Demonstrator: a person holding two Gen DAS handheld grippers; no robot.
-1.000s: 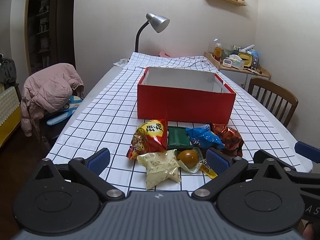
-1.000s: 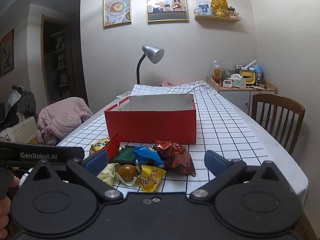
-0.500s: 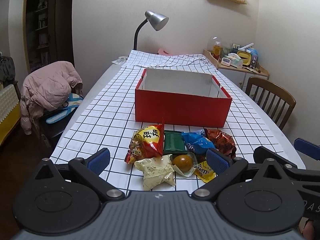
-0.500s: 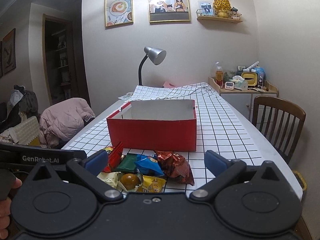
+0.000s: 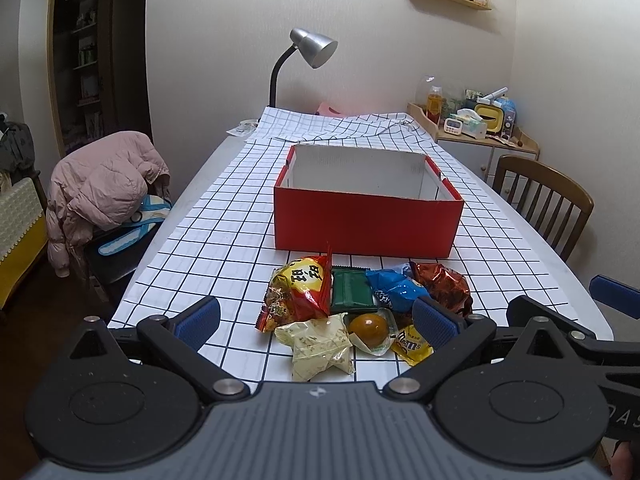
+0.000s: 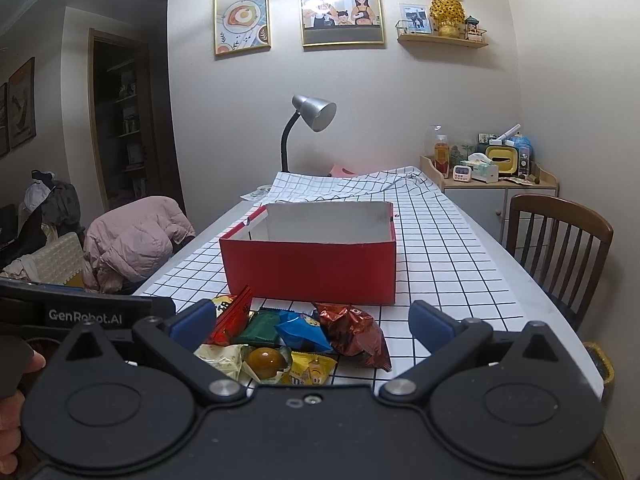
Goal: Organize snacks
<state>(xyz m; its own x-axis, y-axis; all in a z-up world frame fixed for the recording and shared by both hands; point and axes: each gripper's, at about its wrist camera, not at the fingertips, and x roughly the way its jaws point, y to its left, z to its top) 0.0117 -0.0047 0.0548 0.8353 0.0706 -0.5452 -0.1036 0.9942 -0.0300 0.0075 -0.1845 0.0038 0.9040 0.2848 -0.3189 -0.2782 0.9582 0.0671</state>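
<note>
Both grippers have drawn back slightly from the snack pile (image 5: 360,308), which lies just before the red box (image 5: 368,216). Left gripper (image 5: 316,318) and right gripper (image 6: 312,322) gape wide, empty. Best pinch one packet's edge cleanly.

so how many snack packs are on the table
7, all piled before the red box: red-yellow bag, green, blue, brown foil, cream, egg pack, yellow M&M's. More may hide underneath.

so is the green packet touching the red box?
Apart. The left wrist view shows a strip of bare checked cloth between the green packet and the red box front wall.
</note>
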